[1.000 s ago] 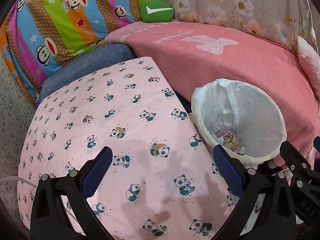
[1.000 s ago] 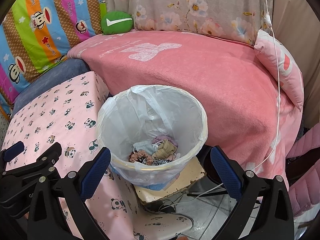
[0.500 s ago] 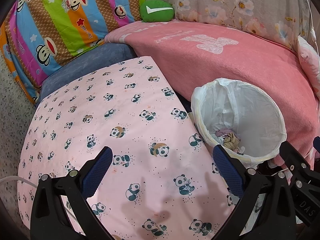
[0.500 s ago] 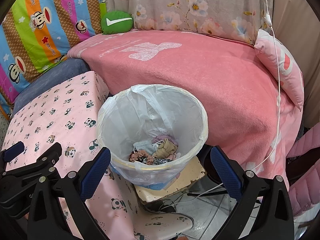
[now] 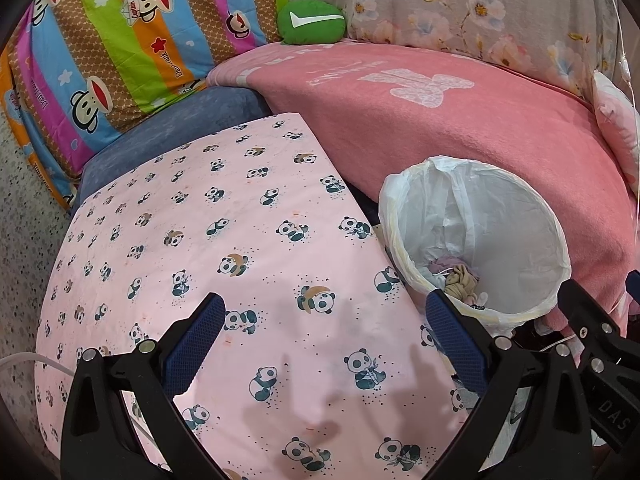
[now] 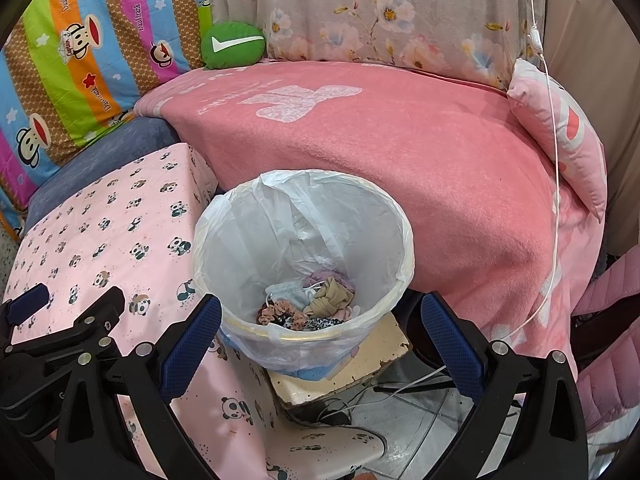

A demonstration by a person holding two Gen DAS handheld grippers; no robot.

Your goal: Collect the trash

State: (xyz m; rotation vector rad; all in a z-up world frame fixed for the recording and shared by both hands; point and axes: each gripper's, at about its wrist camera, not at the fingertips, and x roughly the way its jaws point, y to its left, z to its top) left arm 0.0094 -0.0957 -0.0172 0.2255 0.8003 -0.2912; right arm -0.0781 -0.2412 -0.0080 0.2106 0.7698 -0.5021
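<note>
Tools first: the left tool point(image 5: 322, 334) has its blue-padded fingers spread wide with nothing between them, hanging over the worktop covered in a pink panda-print cloth point(image 5: 224, 248), which looks bare from here. The right tool point(image 6: 320, 334) is spread wide too and empty, sitting right over the near rim of the round bin lined with a white plastic bag point(image 6: 248, 236). Down in the bottom of that bin is the trash, a small heap of crumpled fabric-looking bits point(image 6: 310, 306) in tan, pink, mauve and a black-and-white print. The bin stands on a chipped cream block point(image 6: 340, 372) just beside the worktop's edge, up against a bed under a pink fleece blanket point(image 6: 400, 152). Further back there's a green round cushion with a white swoosh point(image 6: 232, 45) and a striped monkey-print quilt point(image 5: 120, 40).
</note>
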